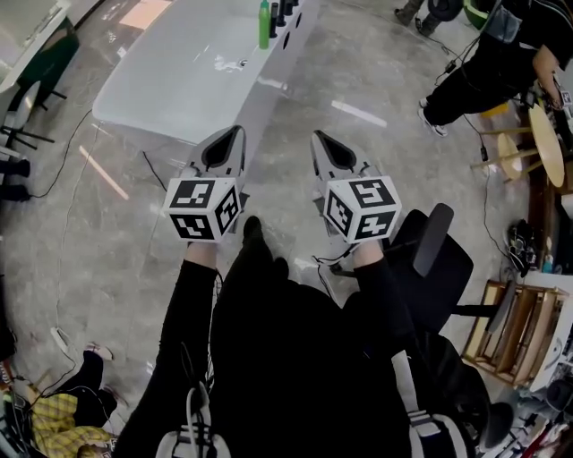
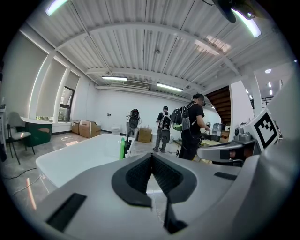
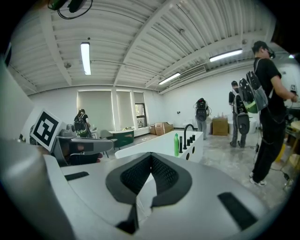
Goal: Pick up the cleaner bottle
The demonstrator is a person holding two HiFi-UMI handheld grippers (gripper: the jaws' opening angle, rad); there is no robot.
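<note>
The floor (image 1: 107,233) is polished grey stone or concrete, glossy enough to mirror the lights. The long white surface (image 1: 170,80) looks smooth and shiny, and the green cleaner bottle (image 1: 264,25) on it looks like glossy plastic. The left tool (image 1: 236,132) and right tool (image 1: 319,137) have matt grey plastic shells with black, finely ribbed pads (image 2: 138,176). The rack (image 1: 515,335) at the side is bare wood.

Black sleeves (image 1: 191,309) meet the grey left gripper (image 1: 235,132) and right gripper (image 1: 320,137), each with black pads (image 2: 138,178) and a black-and-white marker cube (image 1: 201,207).
</note>
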